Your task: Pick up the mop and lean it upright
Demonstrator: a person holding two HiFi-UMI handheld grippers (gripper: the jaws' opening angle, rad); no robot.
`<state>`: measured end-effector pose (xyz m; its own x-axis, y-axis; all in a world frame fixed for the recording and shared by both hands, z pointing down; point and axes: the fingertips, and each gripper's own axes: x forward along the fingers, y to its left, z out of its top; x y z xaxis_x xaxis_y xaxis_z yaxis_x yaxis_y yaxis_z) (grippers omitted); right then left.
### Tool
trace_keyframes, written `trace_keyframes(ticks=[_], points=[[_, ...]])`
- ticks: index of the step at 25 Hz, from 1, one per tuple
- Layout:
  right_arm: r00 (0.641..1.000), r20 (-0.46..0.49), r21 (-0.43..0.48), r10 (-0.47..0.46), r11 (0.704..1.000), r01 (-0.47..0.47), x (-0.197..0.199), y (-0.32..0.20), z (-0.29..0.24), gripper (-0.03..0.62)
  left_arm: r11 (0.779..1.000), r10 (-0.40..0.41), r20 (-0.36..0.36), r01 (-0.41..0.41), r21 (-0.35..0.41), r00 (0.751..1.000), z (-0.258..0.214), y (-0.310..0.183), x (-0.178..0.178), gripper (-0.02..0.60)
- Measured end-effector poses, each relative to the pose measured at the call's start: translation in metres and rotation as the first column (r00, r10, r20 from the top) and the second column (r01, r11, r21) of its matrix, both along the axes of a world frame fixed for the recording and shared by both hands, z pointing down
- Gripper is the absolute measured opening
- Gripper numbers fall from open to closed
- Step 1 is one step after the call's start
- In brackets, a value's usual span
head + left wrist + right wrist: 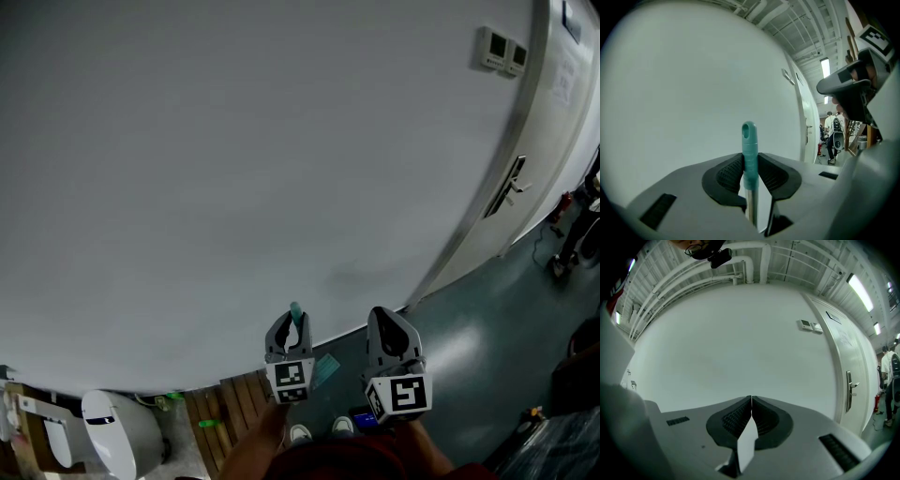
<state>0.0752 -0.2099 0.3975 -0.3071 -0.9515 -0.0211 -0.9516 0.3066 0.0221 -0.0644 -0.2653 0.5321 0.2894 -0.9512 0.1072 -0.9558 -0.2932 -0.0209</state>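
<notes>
My left gripper [750,163] has its fingers [729,174] clamped on the mop [749,140] just below its teal tip, which pokes out toward 12 o'clock. The shaft drops out of view toward 6. My right gripper [751,401] sits beside it at 3 o'clock, fingers together on nothing. The wall [234,169] fills everything ahead, with the door [511,187] off at 2 o'clock. To lean it well, I judge I should tip the top gently toward 12 until it touches the wall, loosen only then, and be ready to catch a slide.
</notes>
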Motion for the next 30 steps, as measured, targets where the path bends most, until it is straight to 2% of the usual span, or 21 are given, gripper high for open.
trace_keyframes(ticks=[11, 17, 30], points=[[1.0, -0.008, -0.017, 0.018, 1.0, -0.018, 0.007, -0.002, 0.006, 0.018, 0.996, -0.051, 0.0, 0.051, -0.07, 0.999, 0.004, -0.043, -0.02, 0.11], [1.0, -0.013, -0.019, 0.023, 1.0, -0.024, 0.01, -0.002, 0.006, 0.018, 0.987, -0.083, 0.015, 0.084, -0.134, 0.996, 0.007, -0.069, -0.031, 0.112], [1.0, -0.014, -0.008, 0.025, 1.0, -0.025, 0.015, 0.001, 0.001, 0.018, 0.979, -0.1, 0.02, 0.102, -0.176, 0.995, 0.009, -0.085, -0.039, 0.114]])
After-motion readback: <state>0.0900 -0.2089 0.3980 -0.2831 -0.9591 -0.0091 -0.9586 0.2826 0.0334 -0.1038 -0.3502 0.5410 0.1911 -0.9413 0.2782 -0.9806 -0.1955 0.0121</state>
